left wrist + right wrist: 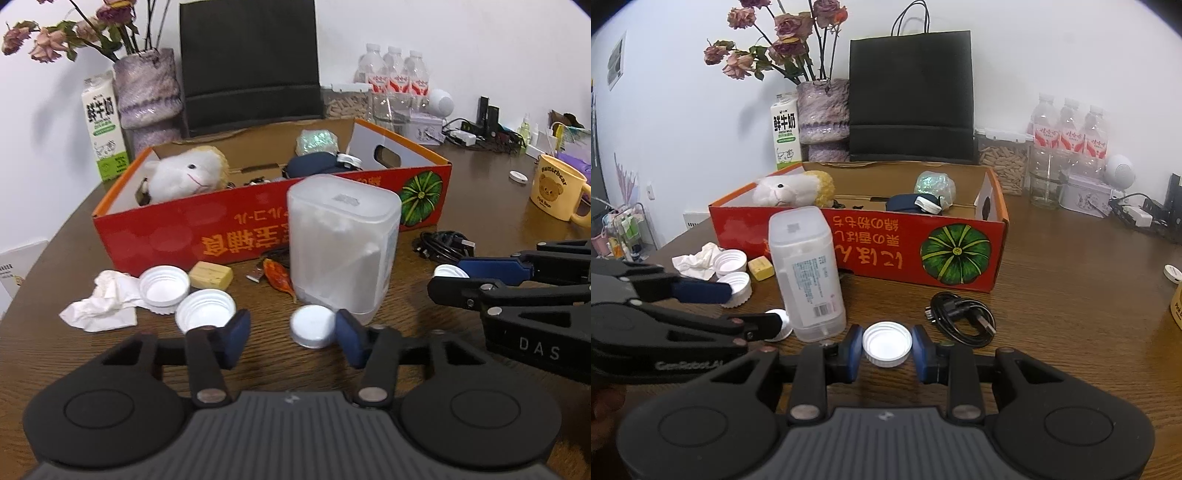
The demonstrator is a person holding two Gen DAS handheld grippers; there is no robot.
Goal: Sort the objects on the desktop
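A lived-in home desk is showing: behind the red cardboard box (pixel 857 236), wilted roses (pixel 783 37), a milk carton (pixel 785 131) and water bottles (pixel 1069 127) are standing.

both matte black; left gripper (pixel 291 334) blue-padded, silver pivot screws; right gripper (pixel 886 349) the same, "das" lettered along its side

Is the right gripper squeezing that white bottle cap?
Touching. The right wrist view shows the right gripper with both blue pads pressed against the white cap.
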